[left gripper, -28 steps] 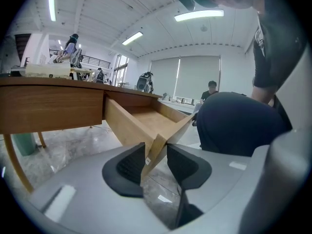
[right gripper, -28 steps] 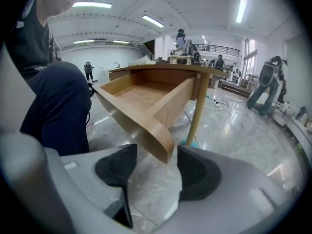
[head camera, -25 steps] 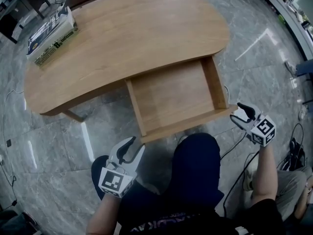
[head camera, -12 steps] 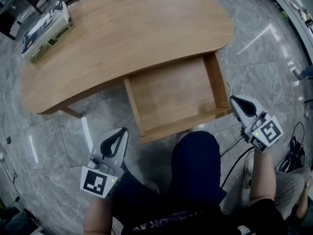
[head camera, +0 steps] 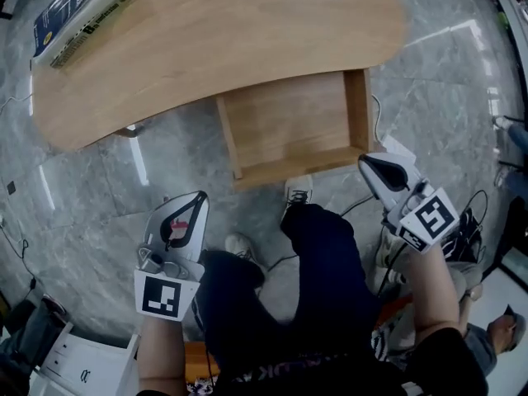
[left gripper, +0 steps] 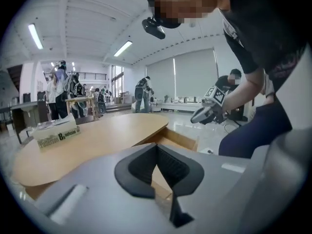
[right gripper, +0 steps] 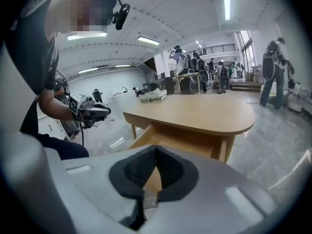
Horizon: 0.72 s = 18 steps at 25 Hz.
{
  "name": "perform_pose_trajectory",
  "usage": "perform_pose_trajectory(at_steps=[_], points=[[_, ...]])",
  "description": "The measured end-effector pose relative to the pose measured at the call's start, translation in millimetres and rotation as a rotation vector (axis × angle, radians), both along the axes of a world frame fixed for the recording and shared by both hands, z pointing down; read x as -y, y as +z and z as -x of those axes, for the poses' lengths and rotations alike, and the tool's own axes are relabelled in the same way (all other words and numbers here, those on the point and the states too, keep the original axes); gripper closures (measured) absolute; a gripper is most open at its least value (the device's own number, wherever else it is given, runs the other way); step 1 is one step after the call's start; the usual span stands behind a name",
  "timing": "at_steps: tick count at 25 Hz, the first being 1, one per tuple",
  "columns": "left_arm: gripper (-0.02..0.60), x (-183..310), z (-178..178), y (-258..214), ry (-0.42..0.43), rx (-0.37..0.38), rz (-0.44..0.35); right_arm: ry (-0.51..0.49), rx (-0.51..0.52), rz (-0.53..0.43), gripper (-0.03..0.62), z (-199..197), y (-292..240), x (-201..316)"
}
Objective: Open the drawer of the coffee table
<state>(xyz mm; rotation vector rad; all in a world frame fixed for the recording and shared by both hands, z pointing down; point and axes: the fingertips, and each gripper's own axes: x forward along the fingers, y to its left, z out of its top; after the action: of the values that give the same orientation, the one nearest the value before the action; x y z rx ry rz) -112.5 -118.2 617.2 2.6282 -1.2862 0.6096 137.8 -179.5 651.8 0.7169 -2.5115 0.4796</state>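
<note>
So, drawer (head camera: 289, 126): pulled well out from under the near edge of the counter (head camera: 214, 31); its bare wooden bottom shows and its front board faces 6 o'clock in the head view.
Task stage: as I judge it, the opening is done and what is left is getting clear.
Doing it well: back both grippers away toward 6 o'clock without brushing the front board, so the drawer is not nudged shut. If more travel is wanted, catch the board at both ends and pull evenly so it does not skew.
Left gripper (head camera: 198, 198): at 7 o'clock of the drawer and well apart from it, above the floor (head camera: 99, 188). Its jaws are together with nothing between them.
Right gripper (head camera: 365, 163): at 4 o'clock of the drawer, near its front right corner but not touching. Its jaws are together and hold nothing.
Hand pose: both forearms come up from 6 o'clock. The left gripper aims toward 12 to 1 o'clock, the right toward 10 to 11, each tilted slightly down.
Box (head camera: 74, 11): on the counter at 10 o'clock of the drawer, well apart.
Shoe (head camera: 297, 192): on the floor just beside the front board, at 6 o'clock.
</note>
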Motion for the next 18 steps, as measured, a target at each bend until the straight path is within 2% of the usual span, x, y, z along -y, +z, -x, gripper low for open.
perform_pose_trajectory(at_steps=[7,10,15,18], points=[[0.578,-30.0,-25.9,-140.2,-0.027,-0.117,0.138,-0.035,0.015,0.095,0.592,27.5,-131.0,-36.8],[0.578,-37.7,-42.8,-203.7,0.001,-0.143,0.142,-0.007,0.045,0.109,0.592,39.3,-192.8,-45.7],[0.578,-62.9,-66.2,-296.7,0.131,-0.131,0.123,0.034,0.079,0.128,0.592,60.6,-278.4,-77.7],[0.578,-81.9,-72.4,-348.9,0.108,-0.208,0.115,0.059,0.116,0.128,0.592,72.8,-326.4,-105.3]])
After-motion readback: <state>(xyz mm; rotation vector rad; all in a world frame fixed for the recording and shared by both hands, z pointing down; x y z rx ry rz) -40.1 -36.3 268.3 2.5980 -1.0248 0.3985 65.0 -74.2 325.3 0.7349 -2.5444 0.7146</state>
